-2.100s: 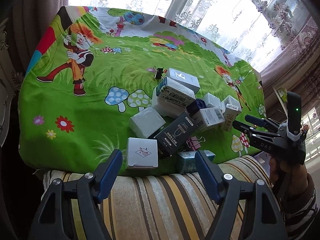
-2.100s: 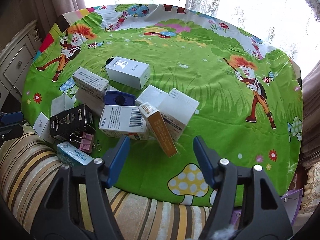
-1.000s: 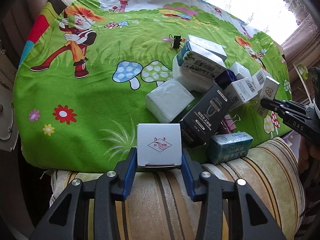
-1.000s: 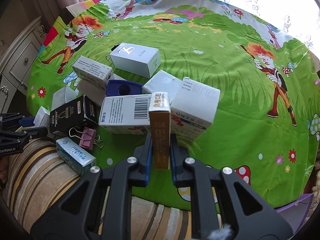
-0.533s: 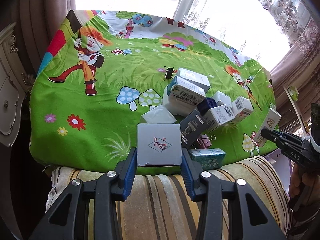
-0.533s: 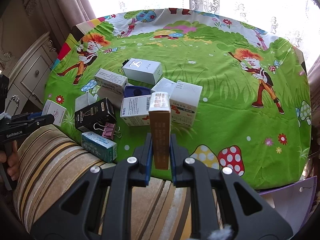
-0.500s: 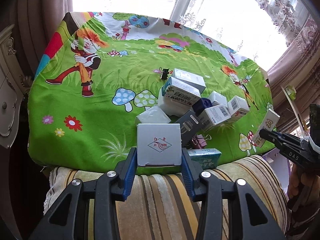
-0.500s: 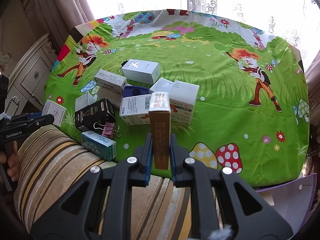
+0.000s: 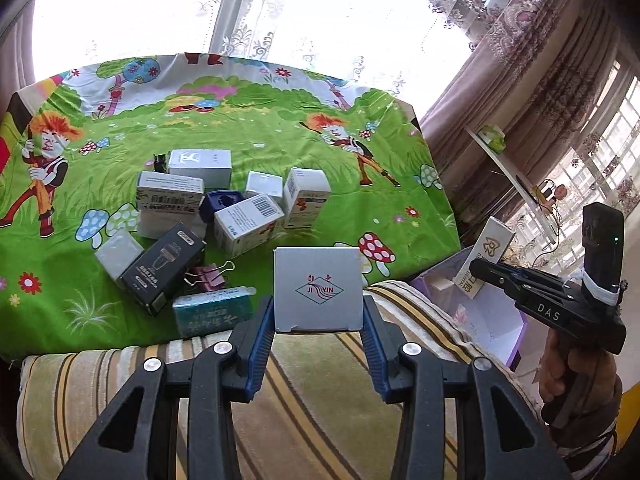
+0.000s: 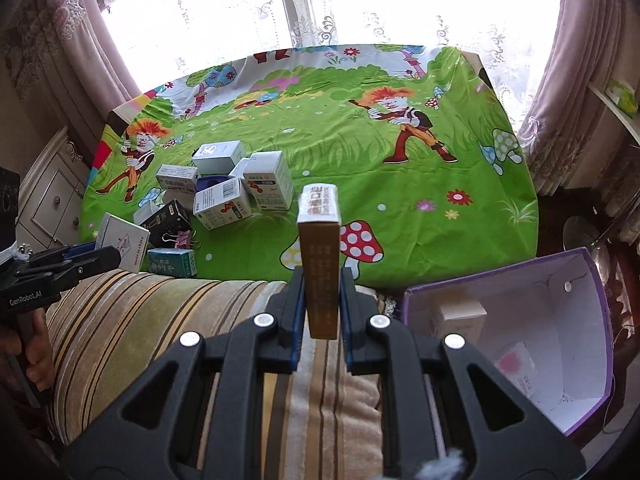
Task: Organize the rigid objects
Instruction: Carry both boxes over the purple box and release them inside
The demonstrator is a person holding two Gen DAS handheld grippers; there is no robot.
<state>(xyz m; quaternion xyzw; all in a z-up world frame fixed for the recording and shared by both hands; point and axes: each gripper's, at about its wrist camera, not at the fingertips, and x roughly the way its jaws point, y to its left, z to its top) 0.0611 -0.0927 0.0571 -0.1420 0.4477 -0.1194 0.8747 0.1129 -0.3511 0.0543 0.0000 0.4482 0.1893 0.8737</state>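
My left gripper (image 9: 318, 330) is shut on a white square box (image 9: 318, 288) with a red logo, held above the striped cushion. My right gripper (image 10: 320, 300) is shut on a tall narrow gold box (image 10: 320, 256); it also shows at the right of the left wrist view (image 9: 486, 256), above the purple box. A pile of several small cartons (image 9: 240, 208) lies on the green cartoon cloth (image 9: 248, 136), with a black carton (image 9: 160, 268), a teal carton (image 9: 212, 314) and a pink binder clip (image 9: 208, 276) at its near edge.
An open purple box (image 10: 592, 280) stands off the table's right edge and holds a few small items. A striped cushion (image 10: 160, 320) runs along the near edge. Curtains and a bright window are behind; a white cabinet (image 10: 52, 196) is at left.
Both grippers closed on their boxes, lifted them off the cloth and swung right and back. The purple box has come into view under the right gripper's gold box.
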